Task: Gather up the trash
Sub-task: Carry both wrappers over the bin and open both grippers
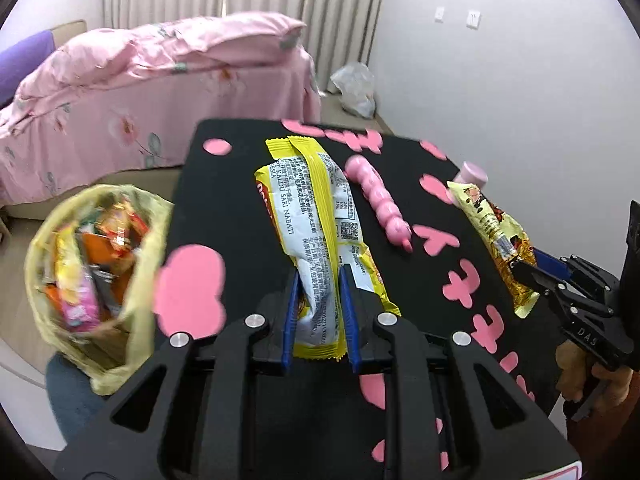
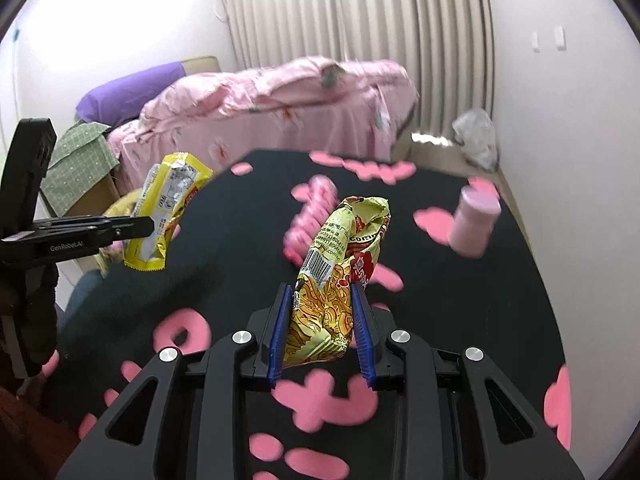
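My left gripper (image 1: 319, 280) is shut on a yellow and white snack wrapper (image 1: 316, 216), held above the black table with pink shapes (image 1: 224, 200); the wrapper also shows in the right wrist view (image 2: 168, 208). My right gripper (image 2: 322, 292) is shut on a pale yellow noodle packet (image 2: 340, 268), lifted over the table; the packet also shows in the left wrist view (image 1: 492, 232). A bin lined with a yellow bag (image 1: 96, 264), holding several wrappers, stands left of the table.
A pink beaded toy (image 1: 380, 204) and a small pink bottle (image 2: 474, 220) are on the table. A bed with pink bedding (image 1: 160, 76) is behind. A crumpled clear plastic bag (image 1: 354, 88) lies on the floor by the wall.
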`<state>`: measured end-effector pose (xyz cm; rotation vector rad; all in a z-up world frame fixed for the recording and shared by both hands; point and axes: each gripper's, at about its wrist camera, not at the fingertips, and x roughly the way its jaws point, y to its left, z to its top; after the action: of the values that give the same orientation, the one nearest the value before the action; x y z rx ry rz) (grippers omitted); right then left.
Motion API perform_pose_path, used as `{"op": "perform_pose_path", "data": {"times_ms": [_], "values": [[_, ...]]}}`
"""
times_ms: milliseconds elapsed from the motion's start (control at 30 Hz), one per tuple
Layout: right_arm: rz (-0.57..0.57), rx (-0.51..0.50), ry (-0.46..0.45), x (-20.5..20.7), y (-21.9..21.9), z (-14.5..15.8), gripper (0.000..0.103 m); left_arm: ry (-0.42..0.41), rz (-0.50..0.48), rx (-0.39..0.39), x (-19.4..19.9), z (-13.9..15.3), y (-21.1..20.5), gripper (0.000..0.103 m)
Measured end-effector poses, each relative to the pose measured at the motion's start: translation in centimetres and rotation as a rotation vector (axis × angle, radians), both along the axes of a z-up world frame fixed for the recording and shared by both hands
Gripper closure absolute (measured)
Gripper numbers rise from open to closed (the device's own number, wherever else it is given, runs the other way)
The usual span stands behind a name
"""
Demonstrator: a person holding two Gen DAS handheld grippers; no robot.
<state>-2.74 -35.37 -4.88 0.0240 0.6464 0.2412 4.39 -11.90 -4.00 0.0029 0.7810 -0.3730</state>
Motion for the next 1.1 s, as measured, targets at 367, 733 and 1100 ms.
{"op": "perform_pose_path", "data": {"times_ms": [367, 733, 1100], "values": [[0.188, -0.011, -0.072, 2.4, 8.4, 5.5, 0.075, -0.071, 0.167, -0.027, -0.5, 2.6, 9.5, 0.082], [0.360, -0.009, -0.031, 5.9, 17.5, 5.6, 0.075, -0.028, 0.286, -0.068, 0.0, 0.7, 17.5, 0.082], [0.559, -0.035, 0.055, 13.1, 26.5, 2.7, 0.075, 0.036, 0.394, -0.097, 4.4, -3.0, 21.7, 0.081]]}}
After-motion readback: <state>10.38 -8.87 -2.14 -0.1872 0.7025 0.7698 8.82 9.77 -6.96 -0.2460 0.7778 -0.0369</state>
